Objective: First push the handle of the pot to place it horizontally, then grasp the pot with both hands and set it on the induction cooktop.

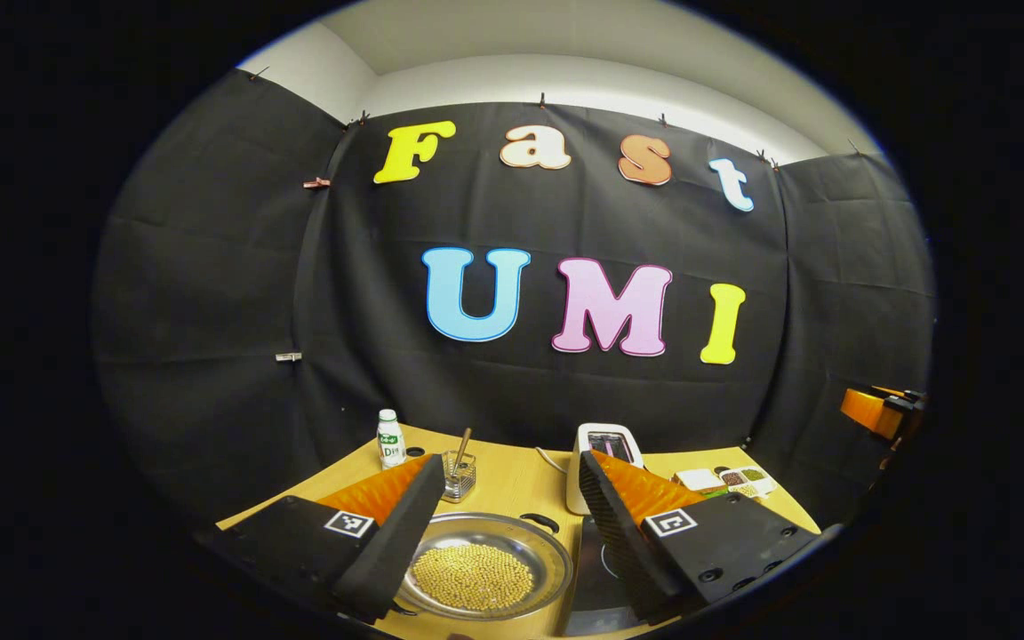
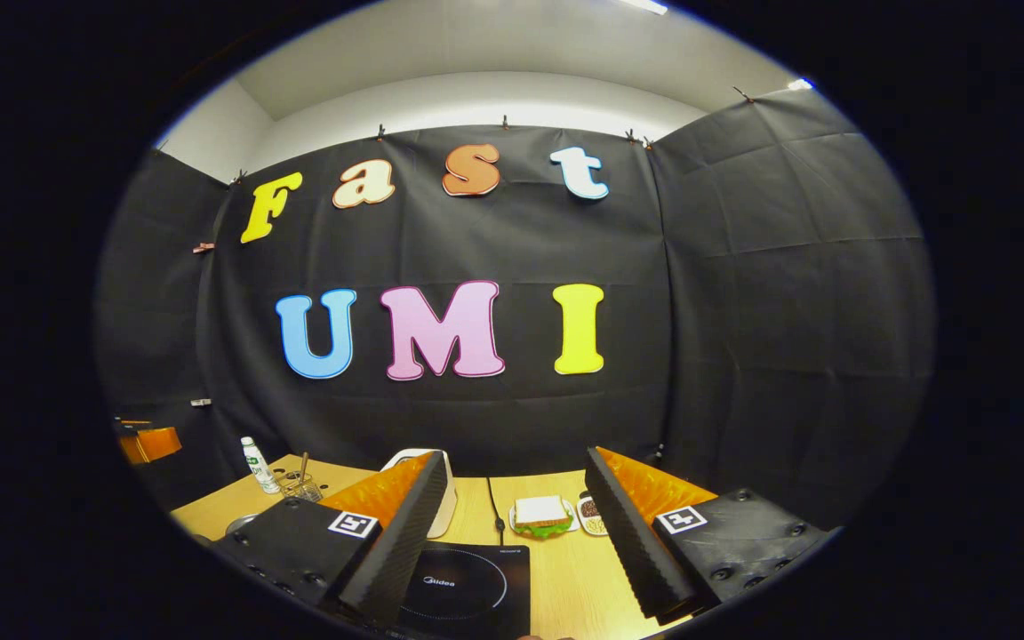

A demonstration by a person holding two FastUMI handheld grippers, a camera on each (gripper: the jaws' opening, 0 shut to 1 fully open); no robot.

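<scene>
A shallow metal pot (image 1: 487, 533) filled with yellow beans sits on the wooden table (image 1: 512, 484), low between the fingers of my left gripper (image 1: 510, 459), which is open and above it. A small black handle (image 1: 539, 522) lies at the pot's far right rim. The black induction cooktop (image 2: 468, 587) lies below my right gripper (image 2: 514, 453), which is open and holds nothing. In the left gripper view a strip of the cooktop (image 1: 599, 573) is visible just right of the pot.
A white appliance (image 1: 605, 444) with a cable stands behind the cooktop. A small bottle (image 1: 390, 438) and a wire holder (image 1: 459, 476) with a stick stand at the back left. A sandwich on a plate (image 2: 540, 516) and small dishes (image 1: 739, 480) lie to the right.
</scene>
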